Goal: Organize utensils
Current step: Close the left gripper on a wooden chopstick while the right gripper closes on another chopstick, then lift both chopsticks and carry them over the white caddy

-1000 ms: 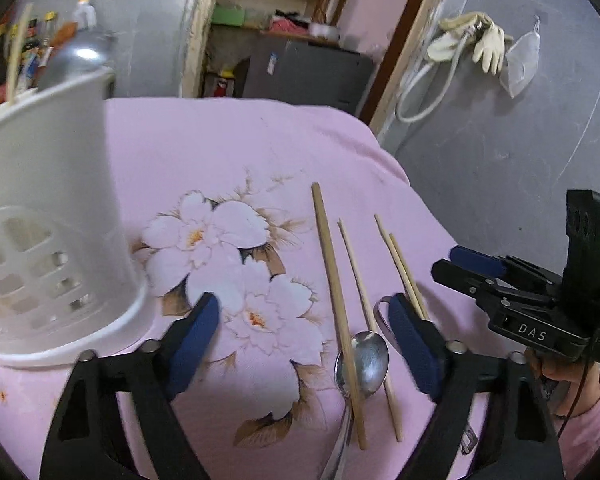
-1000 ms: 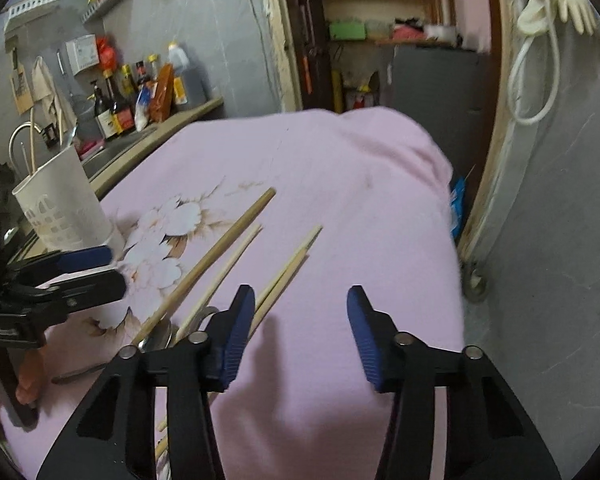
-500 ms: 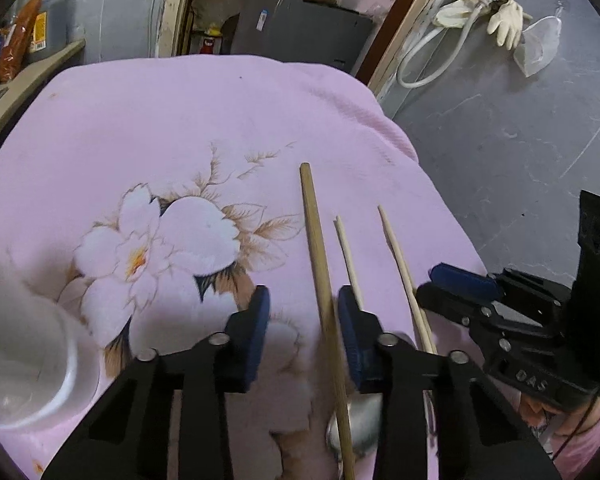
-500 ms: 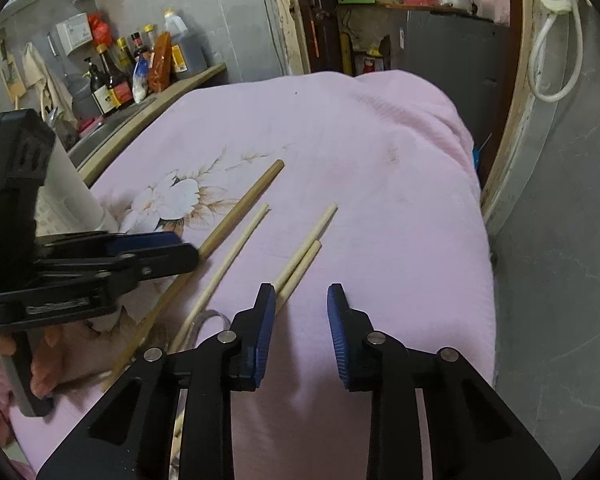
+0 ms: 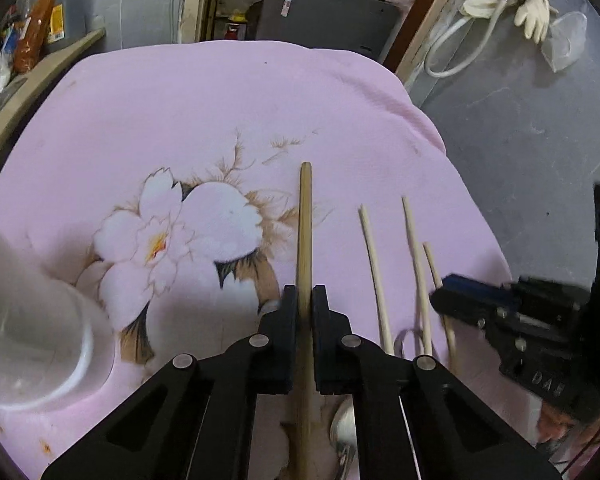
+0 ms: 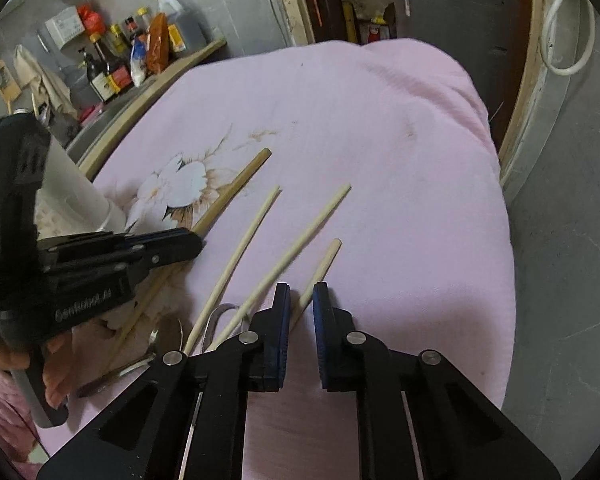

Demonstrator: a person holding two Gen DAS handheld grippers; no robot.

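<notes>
Left wrist view: the left gripper (image 5: pixel 304 300) is clamped on the thick stick (image 5: pixel 304 220), which lies on the pink cloth (image 5: pixel 220 100) left of three thin chopsticks (image 5: pixel 374 264).

Right wrist view: the right gripper (image 6: pixel 301 304) is nearly closed around the short chopstick (image 6: pixel 324 260), with slight gaps beside it.

Thick bamboo stick (image 5: pixel 305 216) flat beside chopsticks (image 5: pixel 374 264)

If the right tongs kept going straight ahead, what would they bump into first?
Probably the short pale chopstick: it already lies between the right tongs' tips. Beyond it there is only pink cloth.
</notes>
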